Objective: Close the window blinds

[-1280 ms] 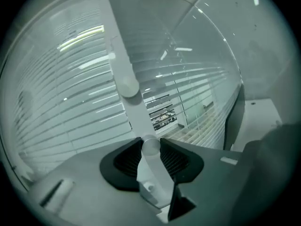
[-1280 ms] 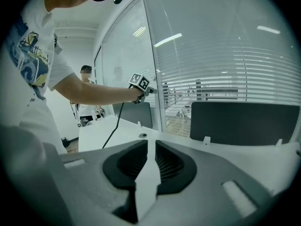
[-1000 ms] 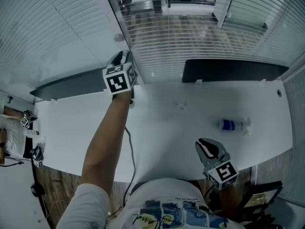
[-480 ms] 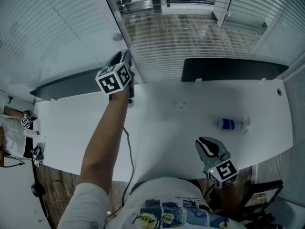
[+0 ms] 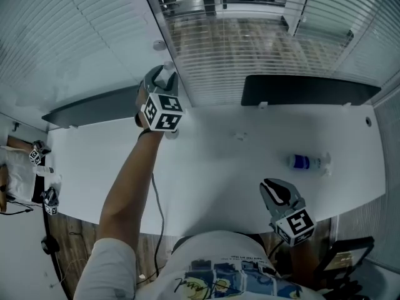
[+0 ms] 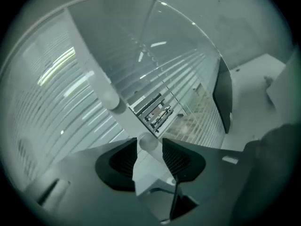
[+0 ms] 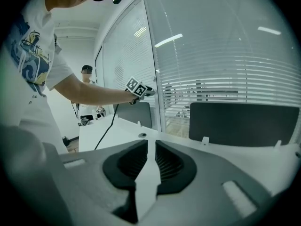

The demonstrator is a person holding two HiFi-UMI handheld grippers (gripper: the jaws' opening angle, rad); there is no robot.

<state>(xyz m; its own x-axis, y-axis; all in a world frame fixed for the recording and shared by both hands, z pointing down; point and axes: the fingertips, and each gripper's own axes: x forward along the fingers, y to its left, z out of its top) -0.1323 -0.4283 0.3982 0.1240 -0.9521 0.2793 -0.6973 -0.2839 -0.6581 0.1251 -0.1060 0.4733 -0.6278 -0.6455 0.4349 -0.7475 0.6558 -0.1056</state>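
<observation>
Left tongs (image 5: 164,74) have rolled and spread around the wand (image 6: 148,143); right tongs (image 7: 150,149) slightly apart.

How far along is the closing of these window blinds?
Done: the left blind looks shut. In hand: the left gripper, jaws just opened, has a round rod end loose between them. Left: the middle blind is see-through between its slats, so those need tilting.
</observation>
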